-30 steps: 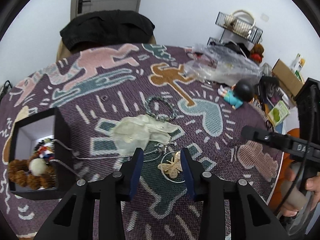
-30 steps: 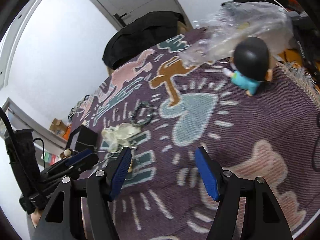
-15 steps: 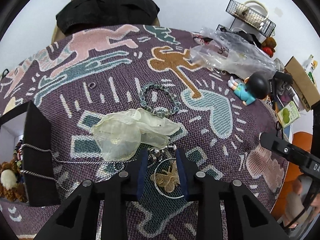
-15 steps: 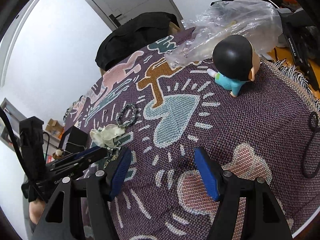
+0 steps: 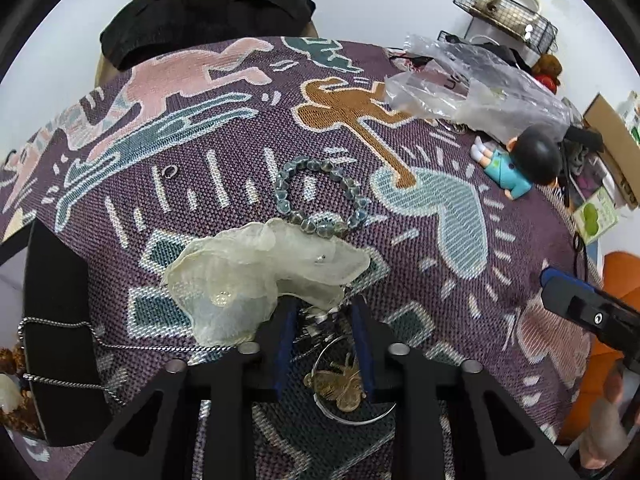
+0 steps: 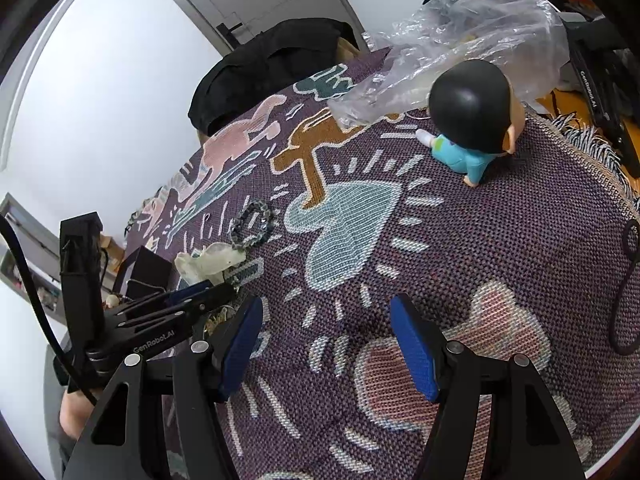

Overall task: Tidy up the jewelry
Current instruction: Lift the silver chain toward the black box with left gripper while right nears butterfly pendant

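Observation:
On the patterned purple cloth [image 5: 400,280], my left gripper [image 5: 324,308] is low over a small silver piece [image 5: 316,316], just below a pale gauze pouch [image 5: 260,272]. Its jaws are closing with the silver piece between them; the pads do not visibly press on it. A wire hoop with a gold butterfly [image 5: 340,386] lies under the fingers. A grey beaded bracelet [image 5: 320,204] rests beyond the pouch. A silver chain [image 5: 120,346] hangs over the black box [image 5: 60,320]. My right gripper [image 6: 324,344] hovers open and empty over the cloth, right of the left gripper [image 6: 216,292].
A small ring [image 5: 170,171] lies alone on the cloth at the left. A doll in blue [image 6: 472,120] and a crumpled plastic bag [image 6: 460,40] sit at the far right. A black garment [image 5: 208,12] hangs at the table's far edge. Brown beads fill the box.
My left gripper has come down and forward to the jewellery beside the pouch, and its jaws have narrowed. The right gripper stays open and has barely shifted.

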Demonstrator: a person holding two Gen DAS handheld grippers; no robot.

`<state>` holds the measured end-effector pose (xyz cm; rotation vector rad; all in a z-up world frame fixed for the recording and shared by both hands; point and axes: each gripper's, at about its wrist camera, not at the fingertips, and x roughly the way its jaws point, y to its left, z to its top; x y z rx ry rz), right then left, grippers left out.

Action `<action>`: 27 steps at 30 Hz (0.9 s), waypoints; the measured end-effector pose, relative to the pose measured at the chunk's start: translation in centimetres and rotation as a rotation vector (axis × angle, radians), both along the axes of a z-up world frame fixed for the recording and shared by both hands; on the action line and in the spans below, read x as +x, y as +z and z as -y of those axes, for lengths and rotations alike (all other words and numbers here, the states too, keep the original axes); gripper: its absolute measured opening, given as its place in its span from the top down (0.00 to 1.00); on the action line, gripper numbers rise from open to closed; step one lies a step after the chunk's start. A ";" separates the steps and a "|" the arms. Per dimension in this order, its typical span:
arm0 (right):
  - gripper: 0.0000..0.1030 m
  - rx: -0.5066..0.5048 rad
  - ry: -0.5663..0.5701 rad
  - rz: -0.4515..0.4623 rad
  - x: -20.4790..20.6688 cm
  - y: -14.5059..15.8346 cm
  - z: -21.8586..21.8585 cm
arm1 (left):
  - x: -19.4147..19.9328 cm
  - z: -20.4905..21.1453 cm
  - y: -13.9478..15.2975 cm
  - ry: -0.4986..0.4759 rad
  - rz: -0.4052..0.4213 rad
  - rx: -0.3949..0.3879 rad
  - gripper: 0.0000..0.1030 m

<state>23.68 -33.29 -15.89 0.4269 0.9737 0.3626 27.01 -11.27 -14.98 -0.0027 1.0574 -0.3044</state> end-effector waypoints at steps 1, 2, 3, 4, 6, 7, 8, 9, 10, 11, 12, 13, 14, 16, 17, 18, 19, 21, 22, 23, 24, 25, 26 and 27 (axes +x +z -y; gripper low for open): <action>0.35 -0.004 0.006 0.001 0.0 0.0 -0.2 | -0.1 -0.2 0.0 -0.003 -0.002 -0.008 0.80; 0.35 -0.006 0.011 0.001 0.0 0.0 -0.4 | -0.2 -0.5 0.0 -0.004 -0.007 -0.026 0.80; 0.35 -0.009 0.017 0.001 -0.1 0.0 -0.6 | -0.3 -0.8 0.1 -0.001 -0.011 -0.042 0.85; 0.35 -0.012 0.023 0.001 -0.1 0.0 -0.9 | -0.5 -1.3 0.2 0.010 -0.007 -0.051 0.86; 0.35 -0.020 0.036 0.001 -0.1 -0.1 -1.4 | -0.9 -1.9 0.7 0.021 0.012 -0.061 0.88; 0.35 -0.026 0.045 0.001 -0.1 -0.1 -1.7 | -1.0 -2.1 1.0 0.022 0.016 -0.073 0.88; 0.35 -0.030 0.052 0.001 -0.1 -0.1 -2.1 | -1.2 -2.4 1.4 0.023 0.024 -0.085 0.88; 0.35 -0.036 0.063 -0.001 -0.1 -0.2 -2.5 | -1.5 -2.6 1.9 0.025 0.036 -0.090 0.88; 0.35 -0.042 0.075 -0.002 -0.1 -0.2 -2.9 | -1.7 -2.9 2.4 0.026 0.050 -0.094 0.88; 0.35 -0.047 0.085 -0.001 -0.1 -0.2 -3.3 | -1.9 -3.1 2.9 0.027 0.062 -0.101 0.88; 0.35 -0.055 0.098 0.000 -0.2 -0.2 -3.8 | -2.1 -3.4 3.5 0.028 0.075 -0.110 0.88; 0.35 -0.064 0.114 0.003 -0.2 -0.2 -4.4 | -2.4 -3.7 4.1 0.030 0.089 -0.117 0.88; 0.35 -0.069 0.127 0.004 -0.2 -0.2 -4.9 | -2.4 -4.0 4.5 0.033 0.099 -0.121 0.88; 0.34 -0.079 0.159 0.004 -0.1 -0.1 -6.0 | -2.9 -4.7 5.7 0.039 0.126 -0.139 0.88; 0.34 -0.081 0.168 0.004 -0.1 0.0 -6.3 | -3.1 -4.9 6.1 0.041 0.136 -0.142 0.88; 0.34 -0.087 0.176 0.004 -0.1 0.0 -6.7 | -3.4 -5.3 6.7 0.045 0.151 -0.146 0.88; 0.34 -0.100 0.186 0.005 0.0 0.1 -7.3 | -3.6 -5.6 7.2 0.049 0.163 -0.149 0.88; 0.34 -0.128 0.201 0.009 0.0 0.2 -8.2 | -3.9 -6.2 7.9 0.056 0.182 -0.156 0.88; 0.34 -0.143 0.211 0.010 0.1 0.2 -8.8 | -4.1 -6.5 8.3 0.060 0.190 -0.159 0.88; 0.33 -0.155 0.222 0.011 0.0 0.2 -9.2 | -4.2 -6.7 8.5 0.063 0.196 -0.161 0.88; 0.32 -0.173 0.237 0.012 0.0 0.1 -9.9 | -4.3 -7.0 8.8 0.067 0.203 -0.162 0.88; 0.28 -0.190 0.249 0.013 0.0 0.0 -10.4 | -4.5 -7.3 8.9 0.072 0.208 -0.164 0.88; 0.25 -0.211 0.265 0.016 0.0 -0.1 -11.2 | -4.6 -7.6 9.1 0.076 0.212 -0.166 0.88; 0.25 -0.231 0.279 0.018 -0.1 -0.2 -11.8 | -4.7 -7.9 9.2 0.080 0.216 -0.168 0.88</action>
